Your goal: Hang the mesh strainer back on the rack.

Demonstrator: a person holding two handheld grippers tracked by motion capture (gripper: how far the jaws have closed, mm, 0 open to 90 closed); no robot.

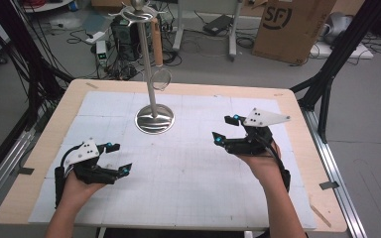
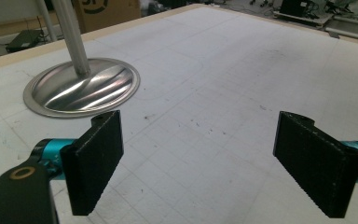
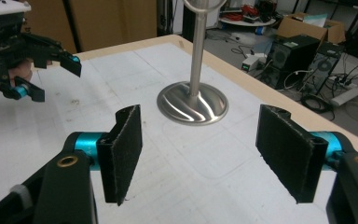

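Note:
A metal stand [image 1: 154,119] with a round polished base and a tall pole rises at the back middle of the white gridded mat [image 1: 188,173]. Hooks crown the pole, and a clear glass-like piece [image 1: 161,79] hangs beside it. My left gripper [image 1: 119,157] rests at the front left, open and empty. My right gripper [image 1: 225,129] hovers right of centre, open, its jaws pointing towards the stand. In the left gripper view the left gripper [image 2: 200,163] holds nothing, and the stand's base [image 2: 81,86] lies ahead to the left. In the right gripper view the right gripper [image 3: 209,156] frames the base [image 3: 192,101].
The mat lies on a wooden table [image 1: 49,134]. Beyond the table's far edge the floor holds a cardboard box [image 1: 292,27], a computer tower [image 1: 126,32] and cables. A black frame leg [image 1: 327,79] stands at the right corner. The left gripper [image 3: 56,78] appears far left in the right gripper view.

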